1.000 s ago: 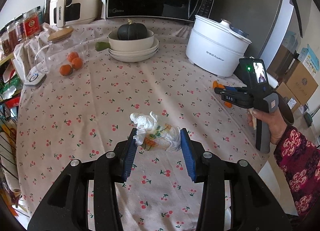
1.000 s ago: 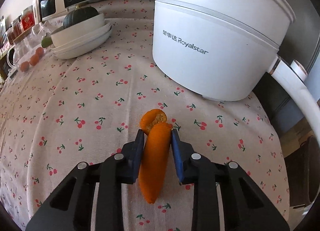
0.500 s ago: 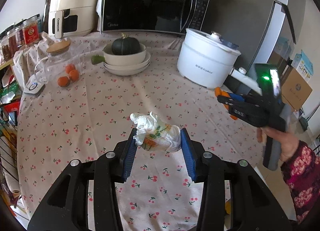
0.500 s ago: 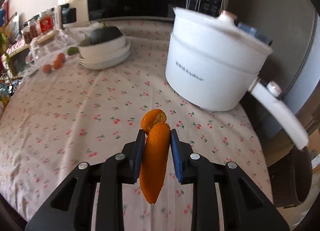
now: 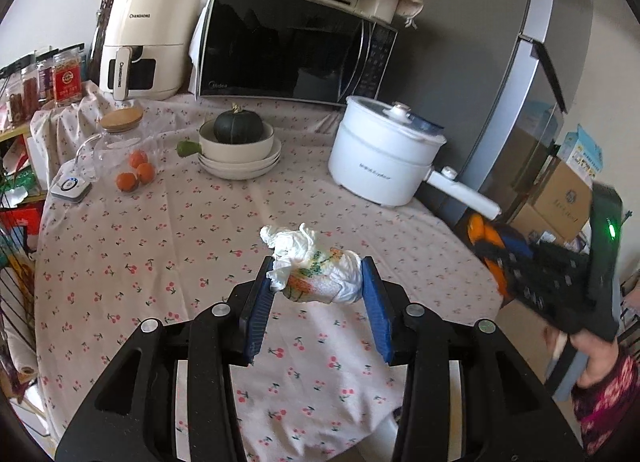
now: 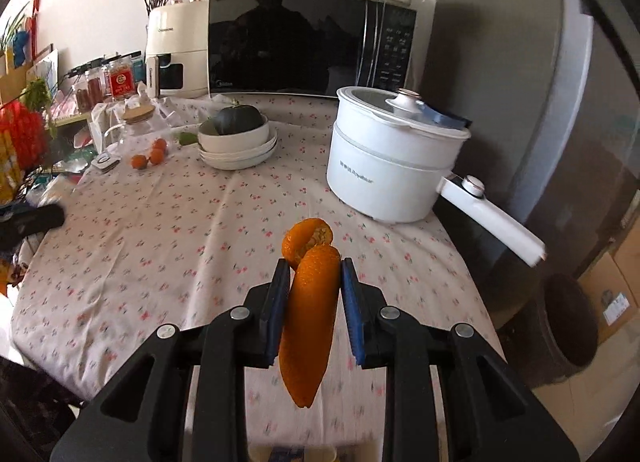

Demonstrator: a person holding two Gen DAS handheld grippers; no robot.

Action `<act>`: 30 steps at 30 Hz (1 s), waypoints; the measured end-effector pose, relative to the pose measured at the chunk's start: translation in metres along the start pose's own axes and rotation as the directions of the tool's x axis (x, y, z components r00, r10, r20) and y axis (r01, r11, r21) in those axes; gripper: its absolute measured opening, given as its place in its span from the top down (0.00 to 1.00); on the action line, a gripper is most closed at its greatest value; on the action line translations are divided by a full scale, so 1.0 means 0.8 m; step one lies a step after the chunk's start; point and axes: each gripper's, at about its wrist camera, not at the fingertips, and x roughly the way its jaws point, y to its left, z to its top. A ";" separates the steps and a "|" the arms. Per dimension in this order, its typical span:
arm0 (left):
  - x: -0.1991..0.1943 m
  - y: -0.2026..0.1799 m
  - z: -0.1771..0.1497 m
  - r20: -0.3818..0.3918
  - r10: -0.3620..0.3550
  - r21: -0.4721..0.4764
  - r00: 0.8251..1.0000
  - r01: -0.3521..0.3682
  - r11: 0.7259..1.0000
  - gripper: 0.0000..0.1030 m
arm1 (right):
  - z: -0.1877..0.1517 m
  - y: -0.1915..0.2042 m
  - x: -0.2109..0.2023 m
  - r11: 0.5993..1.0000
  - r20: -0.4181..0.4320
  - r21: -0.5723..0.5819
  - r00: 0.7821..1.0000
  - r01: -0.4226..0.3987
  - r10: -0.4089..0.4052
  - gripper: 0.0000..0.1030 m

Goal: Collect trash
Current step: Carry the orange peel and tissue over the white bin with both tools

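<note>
My left gripper [image 5: 318, 278] is shut on a crumpled white tissue [image 5: 316, 272] with green and orange stains, held in the air above the cherry-print tablecloth [image 5: 168, 230]. My right gripper [image 6: 314, 274] is shut on a long curl of orange peel [image 6: 308, 302] that hangs down between its blue pads, also lifted off the table. In the left wrist view the right gripper [image 5: 494, 250] shows blurred at the far right past the table edge, carried by a hand in a floral sleeve [image 5: 600, 394], with the orange peel [image 5: 482, 236] at its tip.
A white electric pot [image 5: 384, 158] with a long handle stands at the back right. Stacked bowls with a dark squash [image 5: 239, 142], a glass jar, small oranges [image 5: 136, 174], a microwave [image 5: 288, 46] and an air fryer line the back. Cardboard boxes [image 5: 560, 198] and a dark bin [image 6: 568, 322] lie beyond the right edge.
Both grippers rose and pulled back from the table, keeping their loads. The right one travelled farther, off past the table's right edge; the pot and bowls now look smaller.
</note>
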 end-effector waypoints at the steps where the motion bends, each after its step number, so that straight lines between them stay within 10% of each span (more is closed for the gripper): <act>1: -0.004 -0.001 -0.002 0.005 -0.008 -0.008 1.000 0.008 1.000 0.61 | -0.010 0.002 -0.014 1.000 0.004 0.001 1.000 0.010 -0.010 0.74; 22: -0.039 -0.078 -0.062 -0.003 -0.150 0.071 0.989 0.149 0.986 0.61 | -0.185 -0.009 -0.108 0.988 -0.158 0.095 0.982 0.123 -0.107 0.71; 25: -0.038 -0.091 -0.065 -0.008 -0.165 0.088 0.986 0.165 0.982 0.61 | -0.190 -0.015 -0.117 0.983 -0.148 0.117 0.981 0.141 -0.123 0.46; 30: -0.035 -0.113 -0.071 -0.018 -0.195 0.118 0.981 0.196 0.973 0.60 | -0.193 -0.033 -0.131 0.968 -0.131 0.169 0.978 0.184 -0.163 0.34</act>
